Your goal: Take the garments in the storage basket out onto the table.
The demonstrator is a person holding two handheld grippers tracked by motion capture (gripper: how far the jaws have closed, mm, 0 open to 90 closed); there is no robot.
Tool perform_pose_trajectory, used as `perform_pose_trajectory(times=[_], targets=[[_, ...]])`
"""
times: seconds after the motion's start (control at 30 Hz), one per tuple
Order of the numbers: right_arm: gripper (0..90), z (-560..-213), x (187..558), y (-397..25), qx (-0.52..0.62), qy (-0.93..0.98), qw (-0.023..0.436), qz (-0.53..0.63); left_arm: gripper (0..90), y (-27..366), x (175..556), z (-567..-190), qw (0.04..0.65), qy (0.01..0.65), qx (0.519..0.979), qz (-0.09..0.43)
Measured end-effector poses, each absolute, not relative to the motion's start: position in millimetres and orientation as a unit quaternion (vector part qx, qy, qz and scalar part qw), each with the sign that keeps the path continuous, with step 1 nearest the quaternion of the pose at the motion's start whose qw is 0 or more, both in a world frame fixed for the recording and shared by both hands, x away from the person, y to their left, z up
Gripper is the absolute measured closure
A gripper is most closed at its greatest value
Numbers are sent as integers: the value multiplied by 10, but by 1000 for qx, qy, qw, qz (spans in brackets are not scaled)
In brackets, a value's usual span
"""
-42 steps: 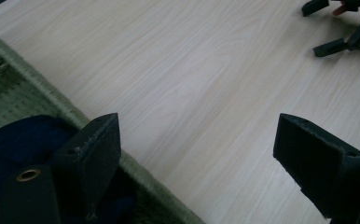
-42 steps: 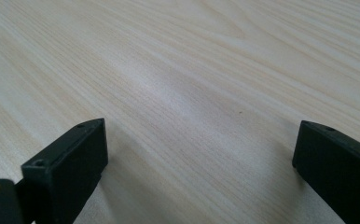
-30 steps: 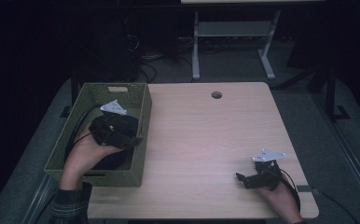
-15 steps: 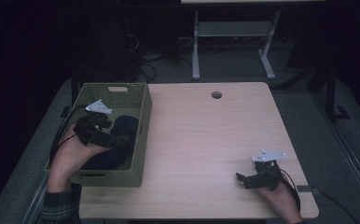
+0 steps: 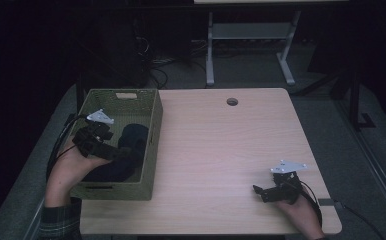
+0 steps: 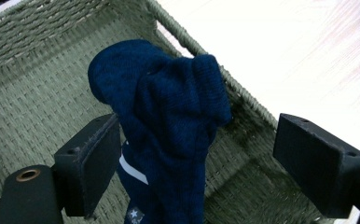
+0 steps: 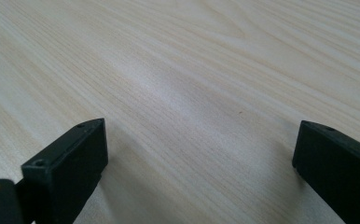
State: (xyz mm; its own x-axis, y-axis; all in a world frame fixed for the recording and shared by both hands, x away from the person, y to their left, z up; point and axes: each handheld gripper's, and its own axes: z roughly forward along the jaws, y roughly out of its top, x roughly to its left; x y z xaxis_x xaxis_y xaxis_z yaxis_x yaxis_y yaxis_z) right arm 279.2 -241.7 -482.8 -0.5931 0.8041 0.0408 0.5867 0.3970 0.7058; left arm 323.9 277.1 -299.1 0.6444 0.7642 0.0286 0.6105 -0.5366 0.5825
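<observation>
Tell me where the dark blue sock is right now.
The dark blue sock lies inside the green woven basket at the table's left side in the high view, between the open jaws of the left claw.

The room is dim, the floor beyond the table nearly black. Past the left gripper the tabletop glares white, washed out. Both grippers' near jaws blur softly; the right gripper casts faint shadows beneath its jaws.
</observation>
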Motion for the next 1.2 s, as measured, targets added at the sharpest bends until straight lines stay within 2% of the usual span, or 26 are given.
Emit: perform_pose_trajectory(times=[1.2], targets=[[29,-4828,2792,-2417,424,821,155,350,148,2957,3319,-3311,210,426,874,99]])
